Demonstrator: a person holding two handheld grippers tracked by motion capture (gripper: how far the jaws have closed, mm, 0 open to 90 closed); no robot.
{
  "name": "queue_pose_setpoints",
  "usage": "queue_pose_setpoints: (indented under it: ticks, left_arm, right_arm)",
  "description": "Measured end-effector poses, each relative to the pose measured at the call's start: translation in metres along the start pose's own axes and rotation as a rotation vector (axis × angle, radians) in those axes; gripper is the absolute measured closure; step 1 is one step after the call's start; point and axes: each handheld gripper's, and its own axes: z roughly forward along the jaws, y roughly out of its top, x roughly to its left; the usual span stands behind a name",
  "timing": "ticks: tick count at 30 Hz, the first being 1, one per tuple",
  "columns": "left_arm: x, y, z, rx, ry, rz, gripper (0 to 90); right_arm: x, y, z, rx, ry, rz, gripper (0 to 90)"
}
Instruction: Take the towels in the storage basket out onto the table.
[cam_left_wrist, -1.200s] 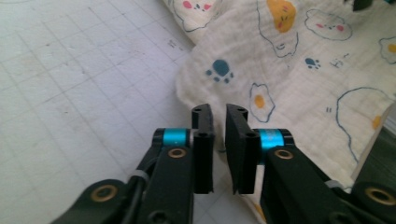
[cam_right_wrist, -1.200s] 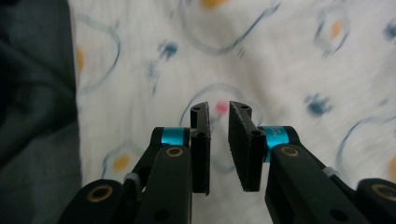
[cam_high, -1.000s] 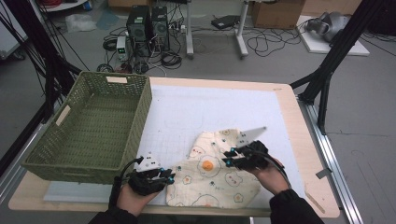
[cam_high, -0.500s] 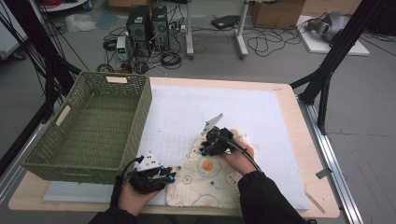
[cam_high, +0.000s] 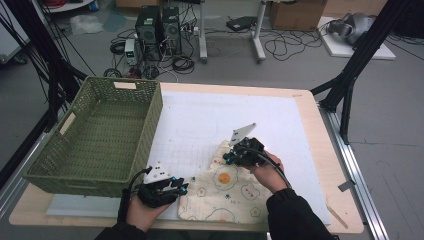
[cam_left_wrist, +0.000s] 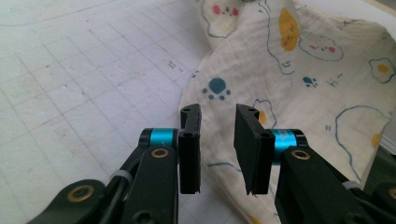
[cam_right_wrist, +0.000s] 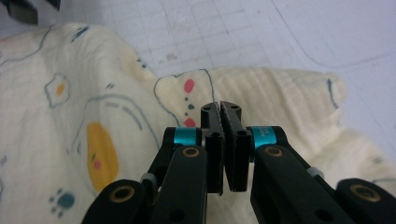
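A cream cloth (cam_high: 227, 192) printed with fried eggs and paw prints lies rumpled at the near edge of the counter (cam_high: 320, 150), on a white gridded mat (cam_high: 200, 120). The left tongs (cam_high: 172, 186), held in a hand at the near left, hover at the cloth's left edge with their jaws apart and nothing pinched; in the left gripper view (cam_left_wrist: 217, 149) cloth shows in the gap beyond them. The right tongs (cam_high: 231, 157) sit at the cloth's far corner. In the right gripper view (cam_right_wrist: 220, 140) their jaws have just closed together, though whether cloth is caught between them I cannot tell. A green woven basket (cam_high: 75, 172) stands at the left.
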Motion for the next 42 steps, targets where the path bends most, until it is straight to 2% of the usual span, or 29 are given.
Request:
queue_pose_setpoints:
  ticks: [1, 4, 8, 9, 10, 11, 14, 17, 18, 21, 24, 29, 32, 33, 35, 36, 39, 40, 41, 42]
  left_arm:
    - [-0.001, 0.0, 0.001, 0.002, 0.0, 0.001, 70.1]
    - [-0.002, 0.0, 0.002, 0.007, -0.004, 0.006, 69.5]
    - [-0.003, 0.001, 0.006, 0.015, -0.009, -0.002, 66.7]
    - [-0.003, 0.001, 0.009, 0.022, -0.007, 0.001, 66.1]
    - [-0.004, 0.001, 0.011, 0.028, -0.007, 0.001, 65.2]
    - [-0.005, 0.001, 0.014, 0.037, -0.01, 0.002, 64.3]
    - [-0.007, 0.001, 0.021, 0.054, -0.028, -0.004, 62.8]
    - [-0.011, -0.001, 0.031, 0.112, -0.048, 0.014, 66.2]
    - [-0.013, -0.002, 0.031, 0.099, -0.032, 0.025, 68.0]
    - [-0.01, -0.003, 0.03, 0.1, -0.038, 0.014, 76.8]
    - [-0.009, -0.003, 0.03, 0.1, -0.038, 0.018, 80.8]
    - [-0.01, -0.004, 0.03, 0.098, -0.043, 0.019, 81.6]
    - [-0.01, -0.004, 0.03, 0.099, -0.044, 0.017, 81.6]
    - [-0.01, -0.004, 0.029, 0.101, -0.044, 0.02, 82.0]
    - [-0.009, -0.004, 0.029, 0.104, -0.054, 0.016, 85.0]
    - [-0.01, -0.004, 0.028, 0.099, -0.049, 0.019, 86.4]
    - [-0.011, -0.002, 0.02, 0.05, -0.028, 0.009, 87.6]
    - [-0.011, -0.002, 0.016, 0.024, -0.019, 0.002, 87.7]
    - [-0.011, -0.001, 0.013, 0.0, -0.009, -0.006, 87.7]
    - [-0.01, -0.001, 0.009, -0.021, 0.003, -0.005, 87.7]
  right_arm:
    - [0.001, -0.004, -0.003, 0.016, -0.003, 0.005, 88.3]
    - [0.006, -0.021, -0.009, 0.017, -0.02, 0.02, 88.1]
    - [0.013, -0.047, -0.005, 0.061, -0.024, 0.055, 88.0]
    - [0.014, -0.055, -0.002, 0.054, -0.018, 0.069, 88.0]
    - [0.015, -0.059, -0.002, 0.018, -0.021, 0.085, 87.9]
    - [0.015, -0.06, -0.003, 0.016, -0.015, 0.093, 87.8]
    - [0.016, -0.057, -0.003, 0.035, -0.015, 0.086, 84.9]
    - [0.015, -0.05, -0.008, 0.037, -0.015, 0.08, 80.9]
    - [0.014, -0.048, -0.009, 0.034, -0.014, 0.085, 79.9]
    - [0.013, -0.038, -0.015, 0.017, -0.027, 0.076, 76.4]
    - [0.01, -0.025, -0.016, 0.013, -0.038, 0.068, 72.1]
    - [0.002, -0.007, -0.002, 0.046, -0.062, 0.067, 63.0]
    - [-0.004, -0.008, 0.012, 0.106, -0.073, 0.069, 61.4]
    - [-0.007, -0.009, 0.017, 0.126, -0.063, 0.082, 62.4]
    - [-0.011, -0.012, 0.024, 0.169, -0.022, 0.093, 77.9]
    - [-0.013, -0.013, 0.023, 0.16, 0.024, 0.11, 87.8]
    - [-0.019, -0.007, 0.024, 0.194, 0.077, 0.096, 89.1]
    - [-0.021, -0.002, 0.024, 0.2, 0.071, 0.083, 89.3]
    - [-0.022, 0.006, 0.023, 0.179, 0.054, 0.063, 89.3]
    - [-0.024, 0.016, 0.019, 0.134, 0.029, 0.056, 89.3]
